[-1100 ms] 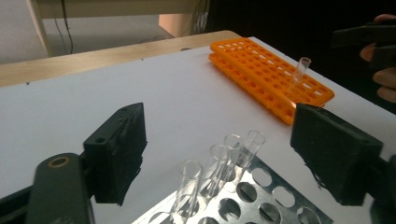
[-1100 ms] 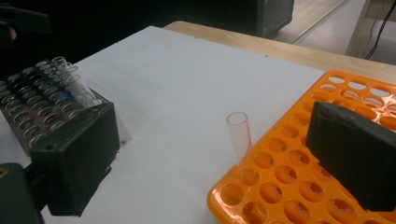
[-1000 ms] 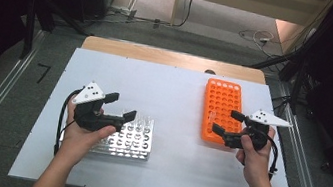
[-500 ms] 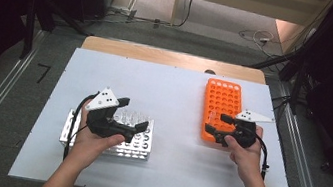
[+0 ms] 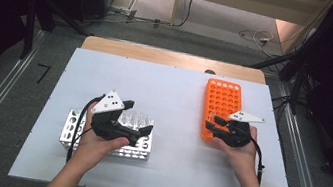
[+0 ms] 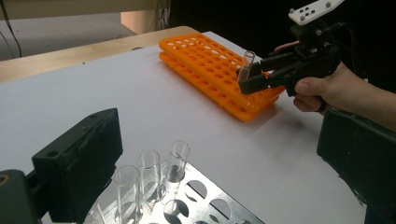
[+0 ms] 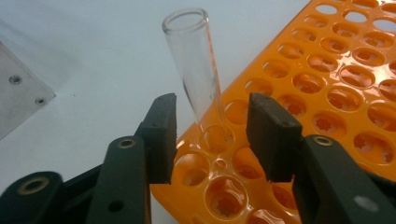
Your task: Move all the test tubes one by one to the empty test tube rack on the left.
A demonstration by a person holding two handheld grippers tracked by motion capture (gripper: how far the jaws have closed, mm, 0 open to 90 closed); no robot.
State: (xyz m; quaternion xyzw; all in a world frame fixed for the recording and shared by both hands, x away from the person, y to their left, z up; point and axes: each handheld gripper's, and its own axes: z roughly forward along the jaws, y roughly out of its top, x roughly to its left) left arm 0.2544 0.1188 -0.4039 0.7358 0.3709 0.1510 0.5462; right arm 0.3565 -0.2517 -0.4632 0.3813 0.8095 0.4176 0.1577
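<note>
Between the pads of the right tongs stands the one tube in hand, seated in a corner hole of the orange rack nearest those jaws and leaning a little away from them. The jaws have just been closing, yet a gap shows on either side, so nothing is gripped so far. If the pads meet the glass unevenly, the leaning tube could be levered against the hole's rim and chip. It could also slip out of a grip taken so low, or drag the light rack up with it. Beyond that tube the rack's other holes look empty. The left tongs hang wide open and hold nothing, straddling three tubes in the metal rack just below them. A careless drop of that hand could knock these over or crack one. By count there are two tongs and two racks, with one tube in the orange rack. Three tubes are clear in the metal rack, and whether it holds more I cannot tell.
</note>
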